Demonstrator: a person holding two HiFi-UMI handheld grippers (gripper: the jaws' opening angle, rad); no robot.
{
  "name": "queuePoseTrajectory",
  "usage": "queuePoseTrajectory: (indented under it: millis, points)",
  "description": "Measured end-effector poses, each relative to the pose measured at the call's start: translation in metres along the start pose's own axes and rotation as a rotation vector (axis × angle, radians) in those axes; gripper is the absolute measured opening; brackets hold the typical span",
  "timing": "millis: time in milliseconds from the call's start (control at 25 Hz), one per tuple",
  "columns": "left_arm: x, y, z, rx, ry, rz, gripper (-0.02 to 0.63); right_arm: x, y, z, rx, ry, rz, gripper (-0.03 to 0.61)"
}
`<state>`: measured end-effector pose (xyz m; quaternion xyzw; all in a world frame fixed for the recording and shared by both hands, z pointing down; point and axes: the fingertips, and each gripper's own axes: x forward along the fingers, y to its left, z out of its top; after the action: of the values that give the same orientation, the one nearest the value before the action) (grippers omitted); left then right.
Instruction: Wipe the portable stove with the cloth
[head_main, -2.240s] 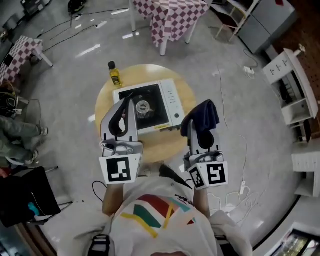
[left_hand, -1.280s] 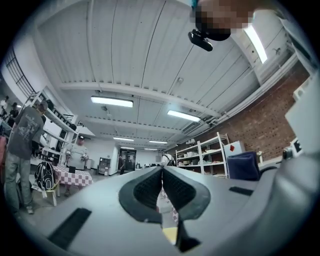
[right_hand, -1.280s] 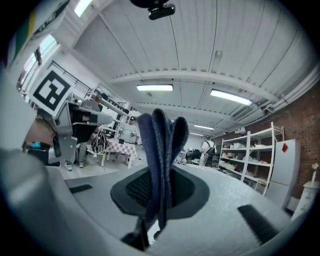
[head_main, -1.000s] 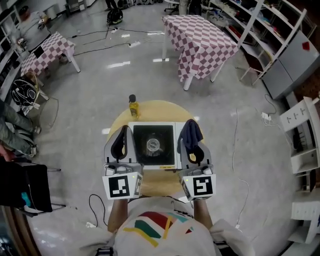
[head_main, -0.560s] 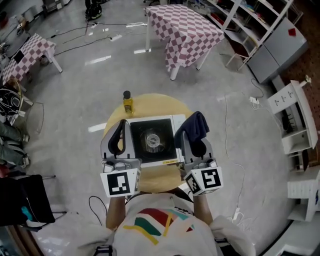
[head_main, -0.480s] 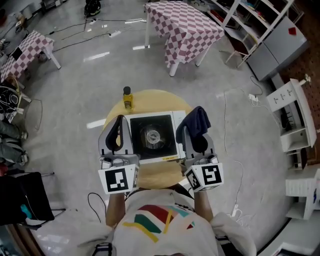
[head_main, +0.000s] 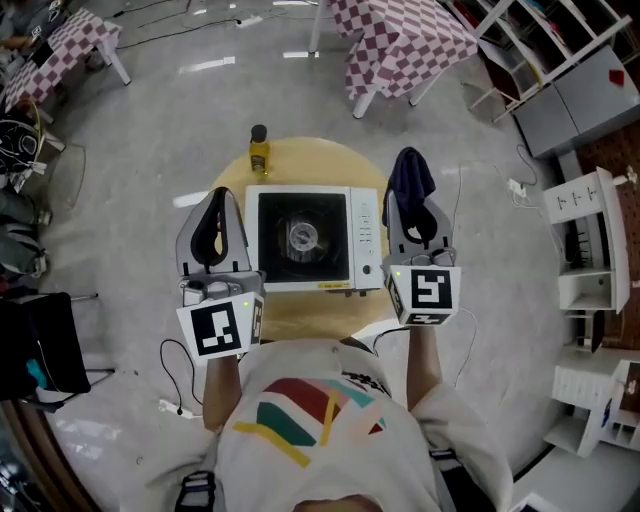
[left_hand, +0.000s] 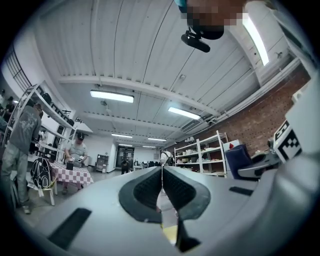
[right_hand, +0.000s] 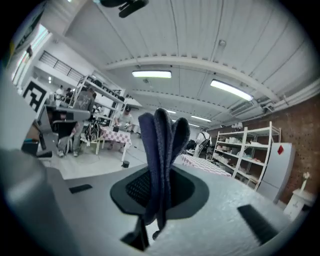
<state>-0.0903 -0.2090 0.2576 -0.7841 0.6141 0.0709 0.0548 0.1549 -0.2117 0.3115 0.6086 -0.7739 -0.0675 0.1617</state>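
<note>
Left gripper (head_main: 215, 203): fingers pressed together, nothing between them; left of stove.
Yellow bottle (head_main: 259, 150): far edge of round counter (head_main: 300, 318).
Portable stove (head_main: 305, 238): centre of counter.
Right gripper (head_main: 412, 205): fingers clamped on dark blue cloth (head_main: 408, 172); right of stove.

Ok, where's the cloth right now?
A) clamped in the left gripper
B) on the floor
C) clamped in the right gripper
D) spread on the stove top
C: the dark blue cloth stands pinched in the right gripper, held beside the stove rather than on it, while the left gripper is shut on nothing.
</note>
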Motion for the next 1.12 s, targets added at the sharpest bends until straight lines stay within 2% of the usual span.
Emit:
queuePoseTrajectory:
  millis: [120,240,360,520,720,880,1120]
  points:
    - [0.001,-0.003,0.001,0.012,0.005,0.027,0.006,0.019,-0.014,-0.015,-0.162,0.059,0.019,0.032]
    - [0.000,-0.008,0.000,0.024,0.010,0.046,0.006,0.039,-0.026,-0.043,-0.366,0.166,0.058,0.034]
    - [-0.003,-0.012,-0.004,0.046,0.026,0.053,0.008,0.059,-0.030,-0.075,-0.542,0.261,0.131,0.034]
    - [-0.005,-0.013,-0.006,0.069,0.039,0.058,0.008,0.083,-0.028,-0.124,-0.728,0.384,0.236,0.034]
    - [-0.008,-0.014,-0.006,0.090,0.038,0.062,0.007,0.105,-0.020,-0.187,-0.831,0.523,0.360,0.034]
    - [-0.013,-0.016,-0.014,0.089,0.061,0.065,0.007,0.112,-0.011,-0.232,-0.870,0.620,0.435,0.034]
    - [-0.015,-0.014,-0.016,0.073,0.063,0.075,0.006,0.110,0.001,-0.263,-0.878,0.692,0.497,0.034]
